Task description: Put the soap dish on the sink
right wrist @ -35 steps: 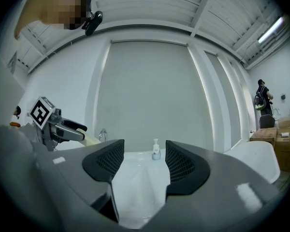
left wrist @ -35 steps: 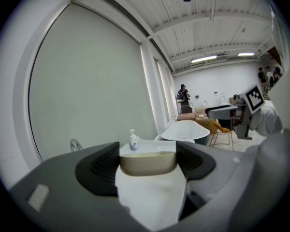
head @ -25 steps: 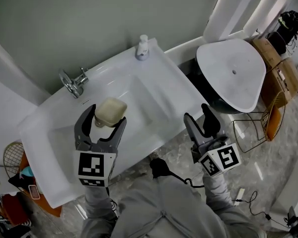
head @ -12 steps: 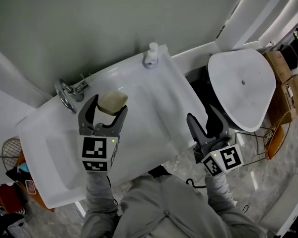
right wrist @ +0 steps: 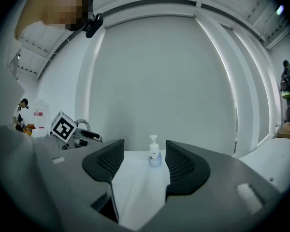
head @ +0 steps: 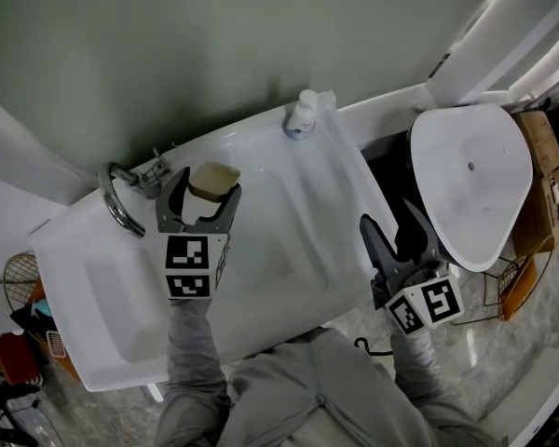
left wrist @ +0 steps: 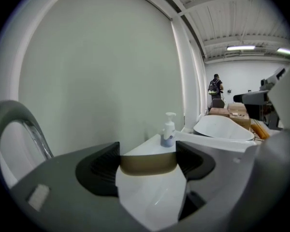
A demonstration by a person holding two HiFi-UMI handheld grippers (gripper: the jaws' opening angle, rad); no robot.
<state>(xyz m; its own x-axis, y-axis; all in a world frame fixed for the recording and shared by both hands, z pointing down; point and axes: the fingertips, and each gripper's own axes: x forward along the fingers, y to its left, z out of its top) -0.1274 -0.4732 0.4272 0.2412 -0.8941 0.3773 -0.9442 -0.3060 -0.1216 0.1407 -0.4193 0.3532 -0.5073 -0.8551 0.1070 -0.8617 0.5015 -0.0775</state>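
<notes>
A tan soap dish is clamped between the jaws of my left gripper, which hangs over the back rim of the white sink just right of the chrome faucet. In the left gripper view the soap dish shows as a brown band spanning both jaws of the left gripper. My right gripper is open and empty past the sink's right edge. In the right gripper view the right gripper has nothing between its jaws and faces the soap dispenser.
A white pump soap dispenser stands at the sink's back right corner. A second white basin sits to the right over a dark stand. Cardboard boxes and a wire basket are further right. A grey wall rises behind the sink.
My left gripper has carried the soap dish from over the basin toward the back rim near the faucet. The right gripper has stayed beside the sink's right edge.
</notes>
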